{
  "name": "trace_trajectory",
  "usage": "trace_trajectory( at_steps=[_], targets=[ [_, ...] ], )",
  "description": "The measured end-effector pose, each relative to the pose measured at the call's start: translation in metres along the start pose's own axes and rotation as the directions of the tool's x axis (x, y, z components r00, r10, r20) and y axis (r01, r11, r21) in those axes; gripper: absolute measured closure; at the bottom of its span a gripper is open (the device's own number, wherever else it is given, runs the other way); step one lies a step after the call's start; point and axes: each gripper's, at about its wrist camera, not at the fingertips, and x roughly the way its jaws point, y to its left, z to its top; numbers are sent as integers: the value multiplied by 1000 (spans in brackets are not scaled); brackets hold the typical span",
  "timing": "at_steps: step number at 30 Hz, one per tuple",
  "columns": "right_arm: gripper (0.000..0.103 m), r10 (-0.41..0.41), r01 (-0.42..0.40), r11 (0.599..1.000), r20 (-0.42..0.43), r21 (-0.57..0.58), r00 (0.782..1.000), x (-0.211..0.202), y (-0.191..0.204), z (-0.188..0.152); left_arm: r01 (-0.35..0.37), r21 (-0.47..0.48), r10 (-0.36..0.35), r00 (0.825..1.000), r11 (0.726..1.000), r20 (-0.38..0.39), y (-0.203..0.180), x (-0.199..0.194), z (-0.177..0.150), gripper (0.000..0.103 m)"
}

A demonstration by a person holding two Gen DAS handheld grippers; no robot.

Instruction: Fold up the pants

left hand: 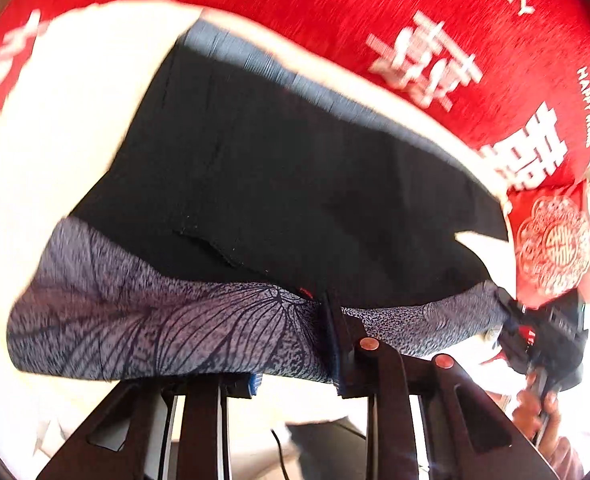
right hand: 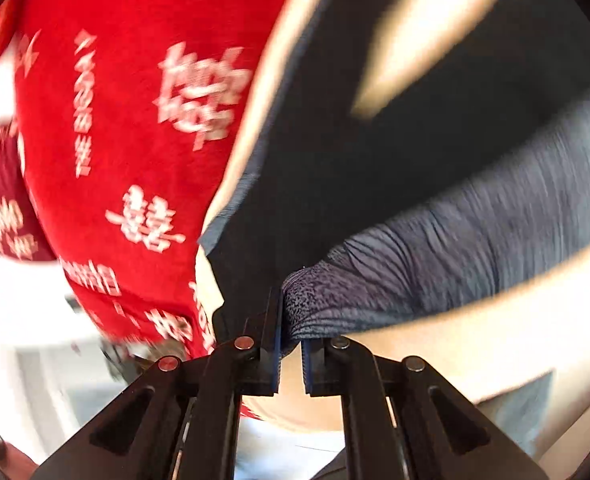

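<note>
Dark pants [left hand: 295, 180] lie spread on a cream sheet [left hand: 75, 120]. Their grey-blue patterned band [left hand: 155, 320] is raised off the sheet and stretched across the left wrist view. My left gripper [left hand: 295, 364] is shut on this band near its middle. At the band's right end my right gripper [left hand: 511, 312] pinches it too, with a person's hand [left hand: 535, 412] behind it. In the right wrist view the right gripper [right hand: 291, 360] is shut on the bunched corner of the band [right hand: 455, 260]. The dark pants [right hand: 375, 160] hang beyond it.
A red cover with white characters [left hand: 375, 20] lies past the pants and fills the left of the right wrist view [right hand: 115, 120]. A red cushion with a round white emblem [left hand: 551, 240] sits at the right edge. Both views are motion-blurred.
</note>
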Motion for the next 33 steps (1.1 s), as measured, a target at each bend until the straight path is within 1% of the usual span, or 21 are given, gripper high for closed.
trace_trajectory(
  at_steps=[2,5,7,10,13,15,16,18,20,21,22,23,24,25,27,28,29,30,31,32,33],
  targets=[
    [94,0,-4,996,-42,-88,999,17,29,43,-10,9,9,999,1000,54,-9,-5,23,76],
    [93,-31,11,984,-112,-180,993,43,49,91,-36,-13,37,989,999,145,-11,-3,66,76],
    [91,-62,26,975,-155,-221,986,76,63,132,-39,-29,44,982,999,183,-11,14,105,76],
    [91,-141,90,966,-202,-243,969,127,60,174,-86,-48,94,979,995,181,-4,49,145,76],
    [91,-231,174,956,-238,-236,943,172,41,198,-185,-27,187,972,982,143,-1,91,170,75],
    [90,-276,222,949,-255,-222,927,190,29,204,-207,-32,209,970,978,125,0,101,177,75],
    [90,-269,218,953,-255,-209,929,193,27,204,-202,-40,206,972,979,116,0,98,178,75],
    [80,-257,190,949,-266,-250,929,192,36,202,-183,-41,187,975,982,118,-3,83,176,75],
    [39,-258,162,930,-270,-330,928,188,52,194,-209,-18,209,966,978,150,-9,62,170,75],
    [33,-273,164,912,-259,-375,927,183,63,188,-233,2,229,959,972,169,-12,52,166,75],
    [32,-285,165,893,-240,-419,928,177,75,181,-258,21,249,950,966,186,-15,44,162,64],
    [32,-288,164,878,-223,-450,931,171,84,173,-291,35,279,940,956,198,-18,41,159,51],
    [32,-288,161,870,-216,-466,933,168,89,166,-317,42,301,930,948,211,-19,38,154,30],
    [32,-291,156,863,-219,-481,931,168,94,158,-342,51,323,920,938,224,-19,41,151,29],
    [49,-332,164,827,-233,-537,914,182,101,141,-368,72,349,917,927,190,-16,61,150,29],
    [60,-371,184,801,-232,-569,899,193,101,135,-381,69,364,914,922,177,-13,74,151,29],
    [60,-436,225,757,-217,-613,873,208,100,130,-395,63,380,910,917,169,-8,84,151,29],
    [60,-467,247,735,-207,-631,859,217,98,130,-420,55,408,900,906,155,-3,95,152,29],
    [60,-508,285,708,-186,-646,841,230,94,131,-468,48,456,875,882,162,0,105,153,28],
    [62,-535,321,688,-156,-651,831,239,93,133,-498,56,480,856,866,190,0,110,154,24],
    [64,-518,329,697,-130,-637,845,243,91,143,-505,62,484,851,861,203,0,112,154,19]
  ],
)
